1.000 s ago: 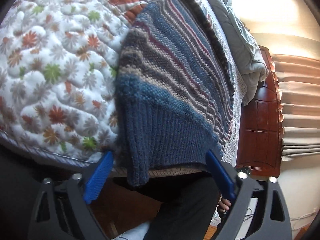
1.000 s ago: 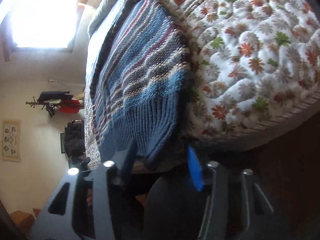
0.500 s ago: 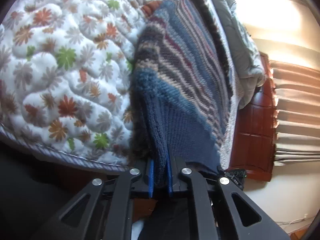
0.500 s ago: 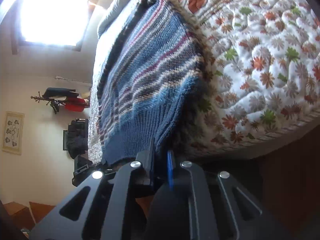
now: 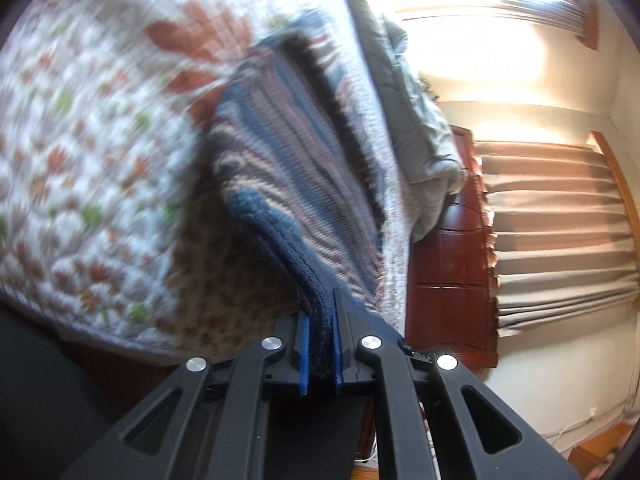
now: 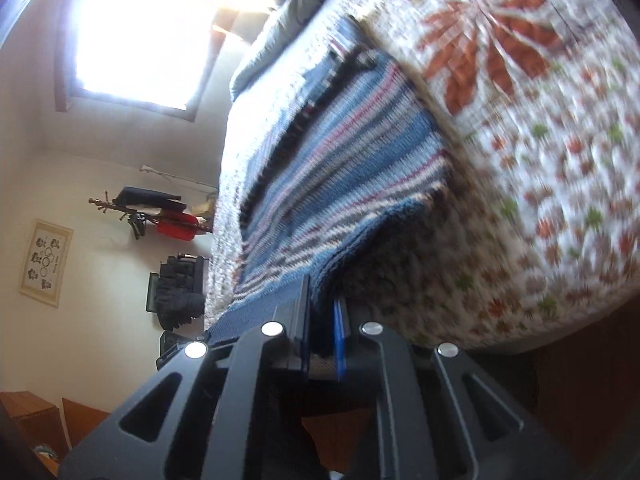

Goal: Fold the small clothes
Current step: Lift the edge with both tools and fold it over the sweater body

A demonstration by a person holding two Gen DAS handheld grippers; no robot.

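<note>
We see striped knit sweater [image 5: 288, 184] on flowery quilt [image 5: 80, 160] on bed, dark blue hem at near edge. Left gripper [image 5: 320, 344] pinches one hem corner tight between blue pads. Right gripper [image 6: 322, 332] pinches other hem corner tight too. Grey blanket [image 5: 420, 128] bunched at far side. Red-brown wooden bed end [image 5: 448, 280], pleated curtains [image 5: 560, 232]. Bright window [image 6: 136, 28], picture on wall [image 6: 46, 262], coat rack [image 6: 152, 216]. Second ago both tongs stood wide around hem; now shut, hem raised off quilt edge. Quilt blurry now.

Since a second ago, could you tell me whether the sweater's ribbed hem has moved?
Yes. The sweater's ribbed hem, clamped in the left claw, has lifted off the floral quilt edge, a shadowed gap opening beneath.
</note>
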